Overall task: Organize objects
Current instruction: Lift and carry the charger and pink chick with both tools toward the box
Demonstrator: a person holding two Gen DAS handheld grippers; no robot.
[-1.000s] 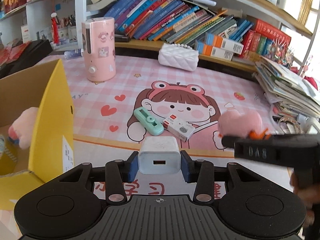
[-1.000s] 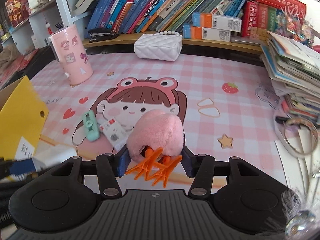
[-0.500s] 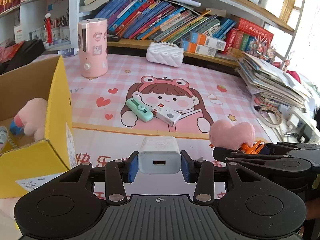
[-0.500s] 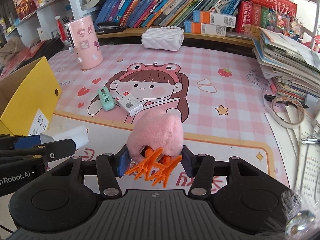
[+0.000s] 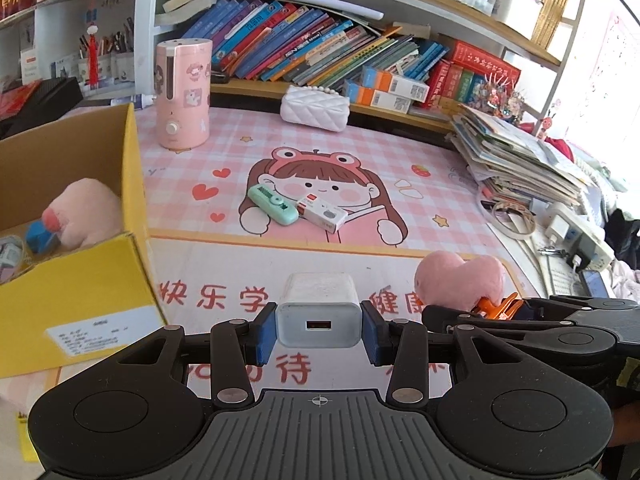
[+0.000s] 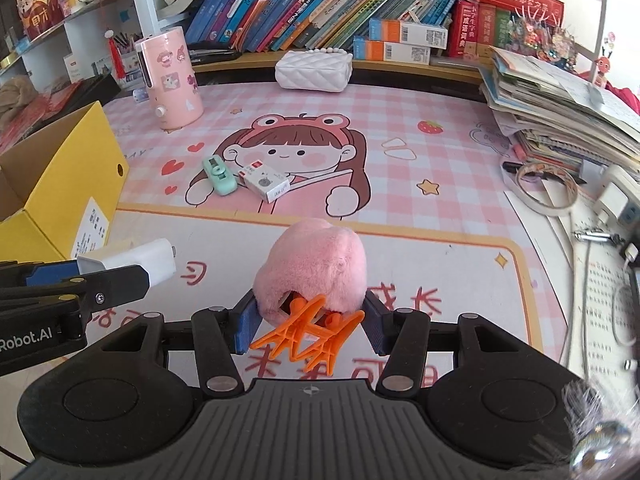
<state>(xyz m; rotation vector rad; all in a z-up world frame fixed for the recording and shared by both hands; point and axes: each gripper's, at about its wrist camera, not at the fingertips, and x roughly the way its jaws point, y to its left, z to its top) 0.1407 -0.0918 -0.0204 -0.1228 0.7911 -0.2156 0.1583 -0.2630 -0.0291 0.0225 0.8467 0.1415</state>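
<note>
My left gripper [image 5: 319,328] is shut on a white USB charger [image 5: 318,310], held above the near part of the pink desk mat [image 5: 440,184]. Just to its right, my right gripper [image 6: 308,320] is shut on a pink plush heart hair clip [image 6: 314,268] with orange claws [image 6: 308,340]. That clip also shows in the left wrist view as a pink heart [image 5: 460,278]. An open yellow cardboard box [image 5: 132,184] stands at the left, holding another pink plush clip [image 5: 86,212]. A mint green device [image 5: 272,204] and a small white box [image 5: 322,212] lie mid-mat.
A pink cylindrical humidifier [image 5: 182,92] and a white quilted purse [image 5: 314,108] stand at the back of the mat. Shelves of books [image 5: 320,52] run behind. A tall stack of papers [image 5: 520,160], a hoop [image 6: 540,188] and a power strip [image 5: 576,236] crowd the right side.
Both grippers have drawn back toward the near edge of the mat with their objects still held. The yellow box and the mid-mat items now sit farther off.
</note>
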